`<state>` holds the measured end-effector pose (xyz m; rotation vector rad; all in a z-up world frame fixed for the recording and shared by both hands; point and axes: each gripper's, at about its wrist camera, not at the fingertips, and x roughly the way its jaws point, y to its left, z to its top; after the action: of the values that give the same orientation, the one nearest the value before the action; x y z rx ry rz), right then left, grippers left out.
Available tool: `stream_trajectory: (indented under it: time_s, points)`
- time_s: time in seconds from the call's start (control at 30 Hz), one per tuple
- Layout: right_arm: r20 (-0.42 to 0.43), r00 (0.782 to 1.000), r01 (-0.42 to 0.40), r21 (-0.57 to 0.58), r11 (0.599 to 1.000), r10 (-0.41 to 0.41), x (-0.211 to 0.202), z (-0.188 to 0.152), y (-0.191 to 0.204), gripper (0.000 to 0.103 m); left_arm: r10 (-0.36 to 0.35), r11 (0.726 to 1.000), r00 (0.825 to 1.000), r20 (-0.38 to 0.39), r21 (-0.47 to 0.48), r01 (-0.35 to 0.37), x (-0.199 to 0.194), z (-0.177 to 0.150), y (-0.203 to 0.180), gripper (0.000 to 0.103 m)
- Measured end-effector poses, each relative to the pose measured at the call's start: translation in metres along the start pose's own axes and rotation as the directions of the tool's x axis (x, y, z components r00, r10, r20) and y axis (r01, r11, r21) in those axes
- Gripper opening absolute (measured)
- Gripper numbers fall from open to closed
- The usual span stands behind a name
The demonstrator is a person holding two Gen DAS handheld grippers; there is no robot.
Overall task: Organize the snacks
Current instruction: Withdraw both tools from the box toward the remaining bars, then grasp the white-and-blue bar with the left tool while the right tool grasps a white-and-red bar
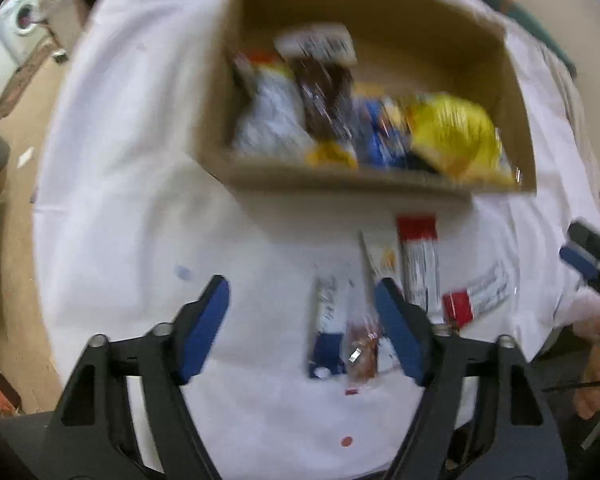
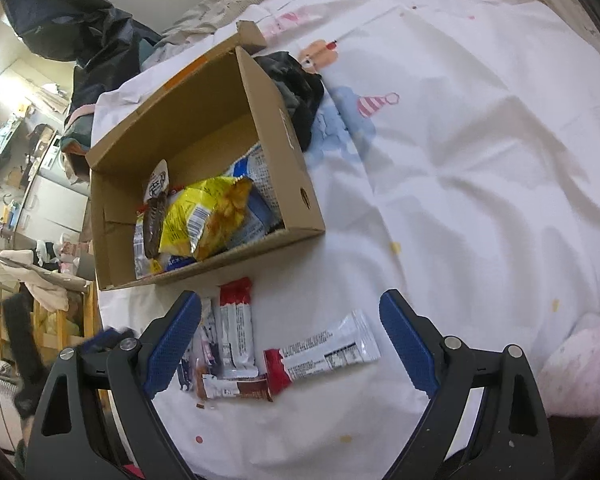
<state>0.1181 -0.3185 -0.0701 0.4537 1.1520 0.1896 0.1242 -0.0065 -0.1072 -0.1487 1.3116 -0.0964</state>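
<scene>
place: home bedroom | cues: printed bedsheet (image 2: pixel 460 160), pink pillow (image 2: pixel 580 368), washing machine (image 1: pixel 22 20), cluttered shelves (image 2: pixel 24 140)

A white bedsheet (image 2: pixel 460 160) printed with pastel cartoon figures and scattered dots covers the bed. A dark crumpled garment (image 2: pixel 300 92) lies on it, far and a little left of middle. At the far left a dark jacket or bag (image 2: pixel 72 28) hangs. Lower left stands a wooden rail (image 2: pixel 44 320) draped with pale cloth. What may be a washing machine (image 1: pixel 20 20) shows blurred, far left.
</scene>
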Motion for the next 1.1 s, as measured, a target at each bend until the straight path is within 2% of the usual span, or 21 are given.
stream_trajectory:
  time_s: [0.07, 0.23, 0.3, 0.33, 0.37, 0.53, 0.67, 0.77, 0.87, 1.0, 1.1]
  points:
    - [0.005, 1.000, -0.001, 0.010, 1.000, 0.001, 0.000, -0.001, 0.000, 0.093, 0.003, 1.000, 1.000, -0.031, 0.027, -0.002, 0.014, -0.004, -0.009, 0.054]
    - [0.004, 1.000, 0.015, 0.016, 1.000, -0.015, 0.001, -0.002, -0.005, 0.093, 0.042, 0.997, 0.998, -0.050, 0.070, -0.039, 0.040, -0.014, -0.022, 0.043]
    - [0.009, 1.000, 0.025, 0.032, 0.999, -0.025, 0.000, -0.002, -0.011, 0.093, 0.035, 0.997, 0.996, -0.081, 0.076, -0.029, 0.048, -0.018, -0.024, 0.030]
    - [0.012, 0.999, 0.029, 0.040, 0.999, -0.030, 0.000, -0.002, -0.013, 0.093, 0.039, 0.997, 0.996, -0.080, 0.076, -0.033, 0.049, -0.020, -0.023, 0.016]
    - [0.015, 0.999, 0.033, 0.050, 0.998, -0.034, -0.001, -0.001, -0.015, 0.093, 0.046, 0.996, 0.996, -0.077, 0.081, -0.040, 0.048, -0.020, -0.024, 0.014]
    - [-0.049, 0.998, 0.052, 0.073, 0.996, -0.048, 0.011, -0.005, -0.022, 0.093, 0.034, 0.999, 0.998, -0.045, 0.044, -0.032, 0.026, -0.021, -0.018, 0.014]
    - [-0.181, 0.983, 0.039, 0.097, 0.995, -0.021, 0.034, -0.016, -0.027, 0.093, 0.011, 1.000, 1.000, -0.003, 0.023, -0.011, -0.002, -0.021, -0.013, 0.014]
    - [-0.242, 0.969, 0.010, 0.222, 0.975, 0.045, 0.049, -0.030, -0.043, 0.093, -0.006, 1.000, 0.999, 0.035, 0.024, 0.005, -0.023, -0.019, -0.011, 0.014]
    - [-0.285, 0.954, -0.005, 0.302, 0.953, 0.095, 0.062, -0.038, -0.051, 0.085, -0.024, 1.000, 0.998, 0.064, 0.014, 0.023, -0.036, -0.019, -0.009, 0.014]
    - [-0.289, 0.957, 0.047, 0.265, 0.963, 0.033, 0.071, -0.035, -0.041, 0.080, -0.056, 0.998, 0.997, 0.060, 0.011, 0.055, -0.038, -0.015, -0.014, 0.014]
    - [-0.293, 0.955, 0.118, 0.199, 0.973, -0.056, 0.081, -0.033, -0.028, 0.080, -0.062, 0.998, 0.996, 0.066, 0.008, 0.061, -0.037, -0.015, -0.016, 0.014]
